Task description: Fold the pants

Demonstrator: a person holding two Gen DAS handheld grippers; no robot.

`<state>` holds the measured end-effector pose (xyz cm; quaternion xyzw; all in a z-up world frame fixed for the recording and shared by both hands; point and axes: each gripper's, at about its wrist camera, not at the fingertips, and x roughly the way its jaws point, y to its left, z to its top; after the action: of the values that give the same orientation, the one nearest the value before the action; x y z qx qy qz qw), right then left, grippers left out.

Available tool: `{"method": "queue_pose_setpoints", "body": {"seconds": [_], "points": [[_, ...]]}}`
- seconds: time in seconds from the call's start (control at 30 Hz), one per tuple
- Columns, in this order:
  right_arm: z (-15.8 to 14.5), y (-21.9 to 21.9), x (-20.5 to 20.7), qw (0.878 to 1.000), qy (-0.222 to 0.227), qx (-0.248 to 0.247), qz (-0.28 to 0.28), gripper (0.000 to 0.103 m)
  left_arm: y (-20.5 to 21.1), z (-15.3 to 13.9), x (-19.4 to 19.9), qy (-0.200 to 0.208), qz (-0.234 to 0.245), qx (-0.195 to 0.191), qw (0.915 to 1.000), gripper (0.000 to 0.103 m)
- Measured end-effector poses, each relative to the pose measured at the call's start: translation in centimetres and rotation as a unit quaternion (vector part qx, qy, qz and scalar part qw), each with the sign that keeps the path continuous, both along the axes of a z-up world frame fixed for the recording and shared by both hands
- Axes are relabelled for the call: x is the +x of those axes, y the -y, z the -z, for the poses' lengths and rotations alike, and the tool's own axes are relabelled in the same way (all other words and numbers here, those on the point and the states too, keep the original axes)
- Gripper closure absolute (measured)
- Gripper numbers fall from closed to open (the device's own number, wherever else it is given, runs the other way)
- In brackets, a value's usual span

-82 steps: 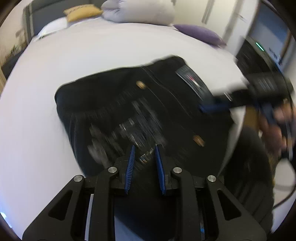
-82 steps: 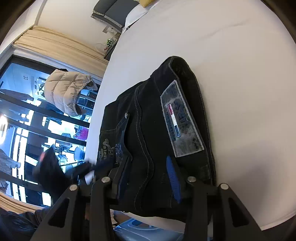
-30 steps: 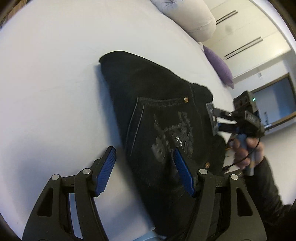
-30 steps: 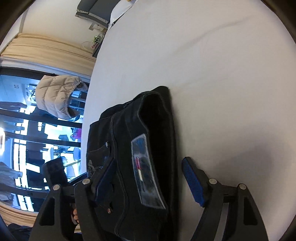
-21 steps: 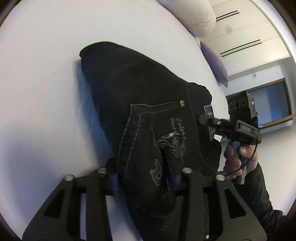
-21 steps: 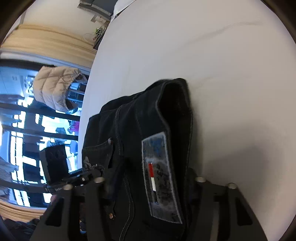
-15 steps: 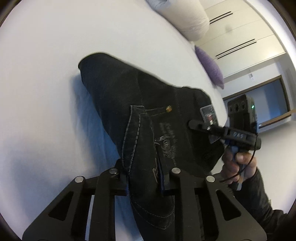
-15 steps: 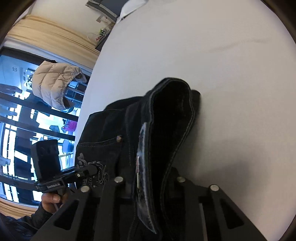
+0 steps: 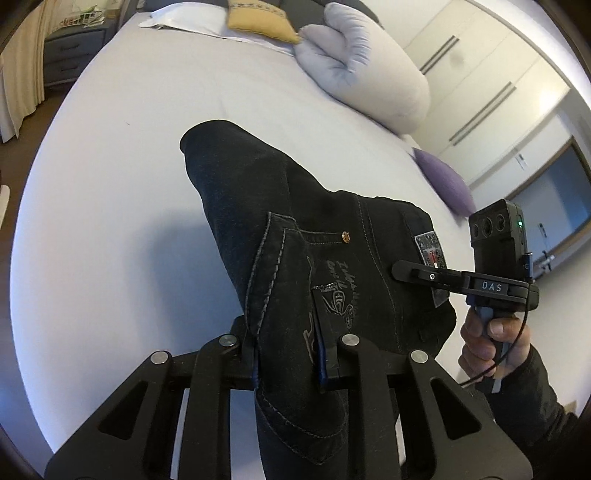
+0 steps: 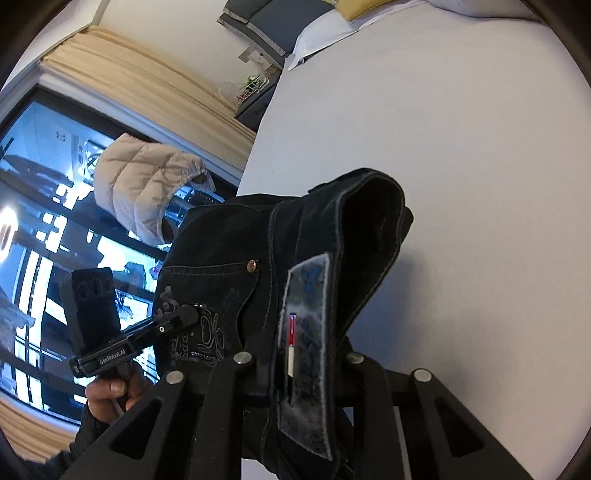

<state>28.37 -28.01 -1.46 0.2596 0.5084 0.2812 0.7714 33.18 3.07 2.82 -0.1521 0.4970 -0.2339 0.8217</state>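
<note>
The folded black pants (image 9: 295, 236) are lifted off the white bed (image 9: 122, 192), held at the near end by both grippers. My left gripper (image 9: 286, 360) is shut on the pants at the back pocket with pale embroidery. My right gripper (image 10: 301, 365) is shut on the pants at the waistband, over the grey brand patch (image 10: 304, 332). In the left wrist view the right gripper (image 9: 406, 269) reaches in from the right, by the patch. In the right wrist view the left gripper (image 10: 188, 315) reaches in from the left, by the pocket.
A rolled white duvet (image 9: 365, 70), a yellow pillow (image 9: 262, 18) and a purple cushion (image 9: 443, 181) lie at the head and far side of the bed. A beige puffer jacket (image 10: 144, 177) hangs by the dark window, with tan curtains (image 10: 147, 77) beside it.
Both grippers opened wide around the near end of the pants a second ago, then closed on it. The pants have since been lifted off the bed.
</note>
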Motion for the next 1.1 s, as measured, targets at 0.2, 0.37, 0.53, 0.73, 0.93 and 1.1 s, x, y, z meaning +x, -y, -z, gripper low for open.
{"method": "queue_pose_setpoints", "body": {"seconds": [0.2,0.37,0.53,0.73,0.93,1.1], "points": [[4.9,-1.3,4.7,0.999,-0.047,0.001,0.019,0.083,-2.4,5.1,5.3,-0.030,-0.013,0.003,0.9995,0.083],[10.2,1.0,4.9,0.992,-0.096,0.056,0.065,0.064,-4.5,11.1,6.2,-0.072,-0.042,-0.007,0.9964,0.057],[9.2,3.1,3.1,0.991,-0.073,0.065,0.092,0.043,-6.5,10.6,4.9,-0.052,-0.068,-0.021,0.9961,0.055],[2.1,4.0,-2.6,0.988,0.042,-0.044,0.139,0.035,-5.0,0.6,-2.1,0.126,-0.097,0.119,0.9801,0.022],[-9.6,1.7,-11.7,0.938,0.253,-0.141,0.191,0.008,-1.1,-11.0,-14.5,0.331,-0.158,0.221,0.9039,0.000],[-18.1,0.8,-20.4,0.856,0.421,-0.174,0.244,0.000,0.3,-18.2,-24.5,0.419,-0.230,0.274,0.8341,0.000]]}}
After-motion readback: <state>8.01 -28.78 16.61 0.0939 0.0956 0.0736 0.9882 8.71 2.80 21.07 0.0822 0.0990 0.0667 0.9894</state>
